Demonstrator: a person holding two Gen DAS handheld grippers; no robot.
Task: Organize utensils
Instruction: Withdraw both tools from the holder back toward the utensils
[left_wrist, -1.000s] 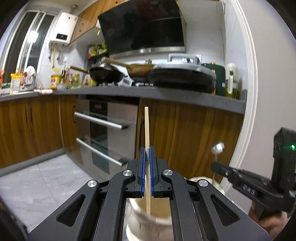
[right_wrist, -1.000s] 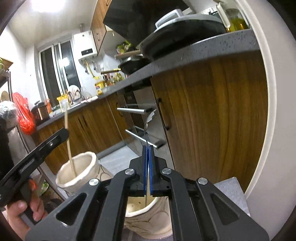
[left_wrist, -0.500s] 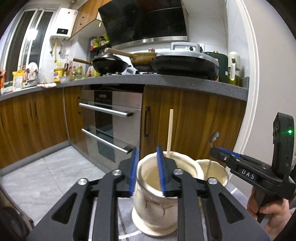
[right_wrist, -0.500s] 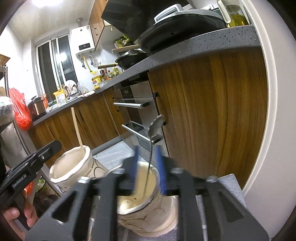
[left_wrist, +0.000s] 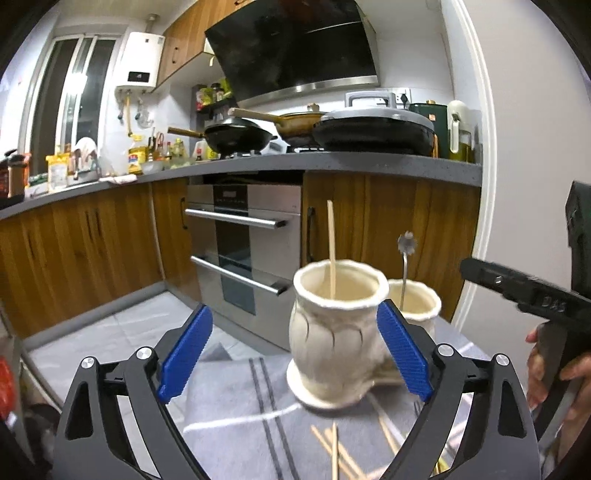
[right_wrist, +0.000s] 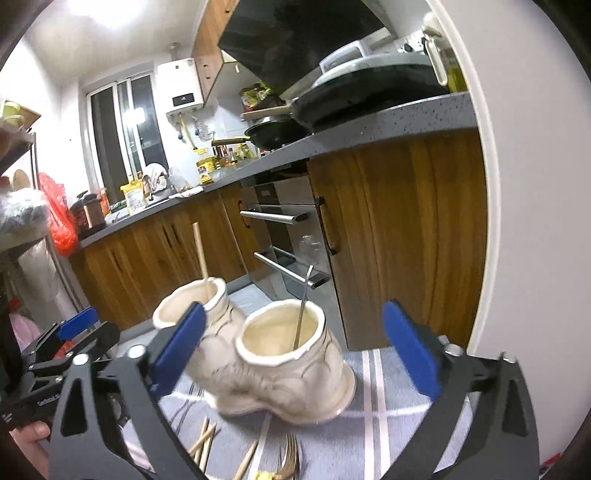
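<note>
Two cream ceramic pots stand side by side on a grey striped cloth (left_wrist: 236, 398). The left pot (left_wrist: 332, 332) holds an upright wooden chopstick (left_wrist: 331, 251). The right pot (right_wrist: 284, 350) holds a metal spoon (right_wrist: 303, 306), bowl up. My left gripper (left_wrist: 291, 321) hangs just short of the left pot; its jaws are opening and grip nothing. Before the right pot, my right gripper (right_wrist: 293, 314) has its jaws opening too, and the pads touch nothing. Each gripper shows in the other's view, the right gripper (left_wrist: 517, 288) and the left gripper (right_wrist: 74, 332).
Loose chopsticks (left_wrist: 334, 454) and metal forks (right_wrist: 288, 454) lie on the cloth near me. Beyond the table stand wooden cabinets (left_wrist: 92, 251), an oven (left_wrist: 251, 236) and a counter with pans (left_wrist: 373, 129). A white wall (right_wrist: 535, 221) is close on the right.
Both grippers let go: the chopstick and the spoon now stand free in their pots. The jaws went from shut to wide, and both grippers drew back from the pots.
</note>
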